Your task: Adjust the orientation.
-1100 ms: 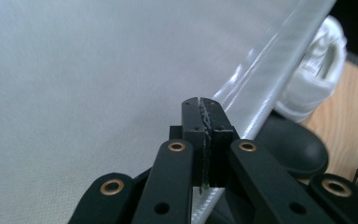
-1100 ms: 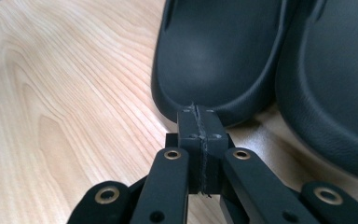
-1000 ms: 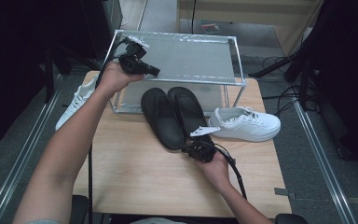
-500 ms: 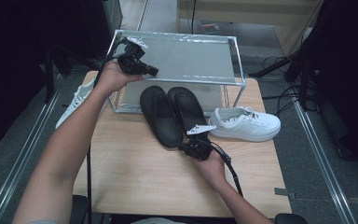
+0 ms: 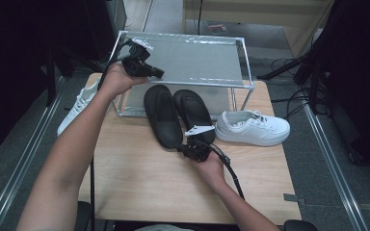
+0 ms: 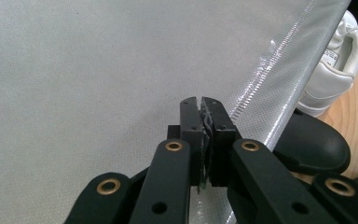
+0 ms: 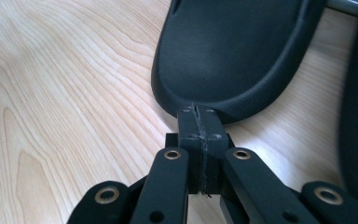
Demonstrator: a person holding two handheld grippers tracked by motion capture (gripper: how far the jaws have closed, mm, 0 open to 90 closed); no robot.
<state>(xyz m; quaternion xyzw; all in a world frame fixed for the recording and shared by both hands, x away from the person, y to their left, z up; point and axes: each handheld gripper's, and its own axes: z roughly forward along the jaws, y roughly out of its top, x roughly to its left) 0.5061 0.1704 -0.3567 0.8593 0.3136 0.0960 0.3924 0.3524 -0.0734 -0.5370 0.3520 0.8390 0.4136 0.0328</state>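
Two black slippers lie side by side in the middle of the wooden table (image 5: 135,183), toes under a metal rack. My right gripper (image 5: 181,147) is shut with nothing between its jaws, and its tip sits against the heel of the left slipper (image 5: 161,115); the right gripper view shows that heel (image 7: 233,60) just beyond the closed tips (image 7: 196,109). The other slipper (image 5: 192,111) lies just to the right. My left gripper (image 5: 160,74) is held shut over the left front corner of the rack's silver mesh shelf (image 5: 197,60), empty, with the mesh (image 6: 98,70) below its tips (image 6: 200,100).
A white sneaker (image 5: 253,129) stands on the table right of the slippers, also seen as a white shoe (image 6: 335,65) past the shelf edge. A second white sneaker (image 5: 79,108) lies at the table's left edge. Bare wood lies in front of the slippers.
My right gripper has slid left along the table to the heel of the left slipper. The left hand has stayed over the rack's corner.
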